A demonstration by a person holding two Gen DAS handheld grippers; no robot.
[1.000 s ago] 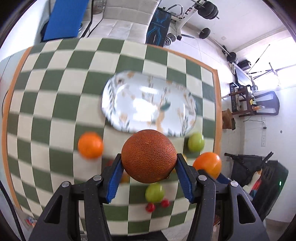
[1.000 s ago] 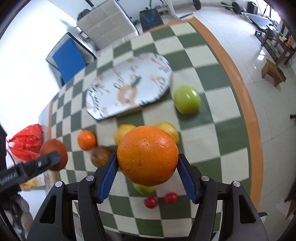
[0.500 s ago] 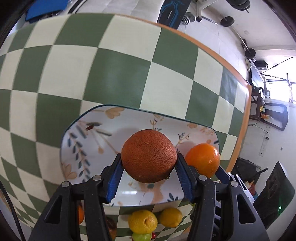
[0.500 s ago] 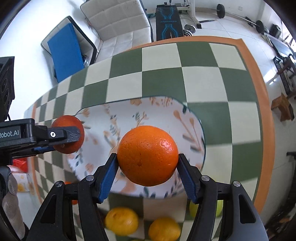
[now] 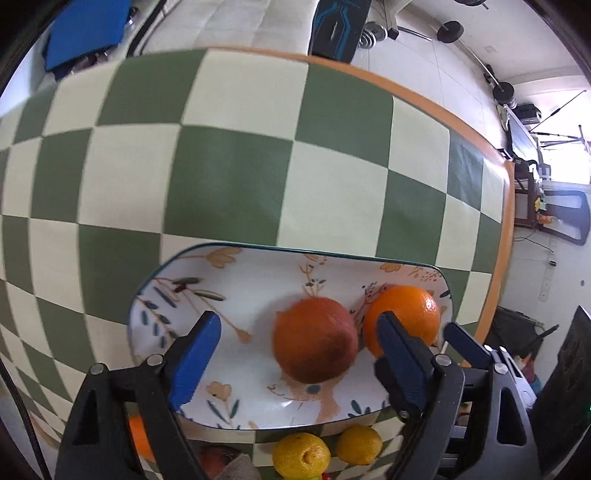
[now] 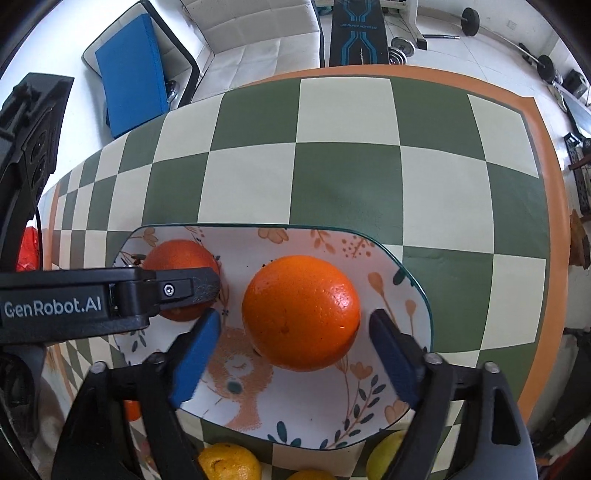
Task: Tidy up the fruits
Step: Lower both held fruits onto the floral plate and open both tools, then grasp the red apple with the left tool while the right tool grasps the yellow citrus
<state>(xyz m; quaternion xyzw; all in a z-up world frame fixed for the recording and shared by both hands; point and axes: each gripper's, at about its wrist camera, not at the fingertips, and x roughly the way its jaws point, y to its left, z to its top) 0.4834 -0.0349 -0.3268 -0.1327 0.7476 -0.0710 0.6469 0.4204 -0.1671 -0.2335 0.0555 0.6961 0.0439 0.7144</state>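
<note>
Nearest the left wrist camera, two lemons (image 5: 301, 455) lie on the checked tablecloth (image 5: 229, 177) just below the platter's near rim, with part of a small orange fruit (image 5: 138, 435) showing behind the left gripper's frame. The right wrist view shows that same near strip: one lemon (image 6: 229, 463) at the bottom edge, the top of another orange-yellow fruit beside it, and a yellow-green fruit (image 6: 386, 458) half hidden by the gripper's right finger; what kind it is cannot be told.

The left gripper (image 5: 299, 334) stands with its two blue-padded fingers spread wide, having just been opening. The dark reddish orange (image 5: 314, 339) lies on the floral platter (image 5: 207, 258) between them, nearer the right pad, and neither pad presses on it.

The right gripper (image 6: 291, 334) is likewise parted, its jaws having just been opening. The bright orange (image 6: 301, 312) sits on the platter between the two pads, with a gap showing on each side.

So two oranges rest on the platter, side by side and close to touching, the bright one toward the platter's right end. One finger of the left gripper crosses the dark orange in the right wrist view.

Beyond the platter the green and cream checks run bare to the tablecloth's orange border (image 6: 546, 155). Farther off on the floor are a blue cushion (image 6: 129, 77), a white padded seat (image 6: 255, 26), one weight bench (image 6: 358, 31) and barbell weights (image 6: 545, 66).
</note>
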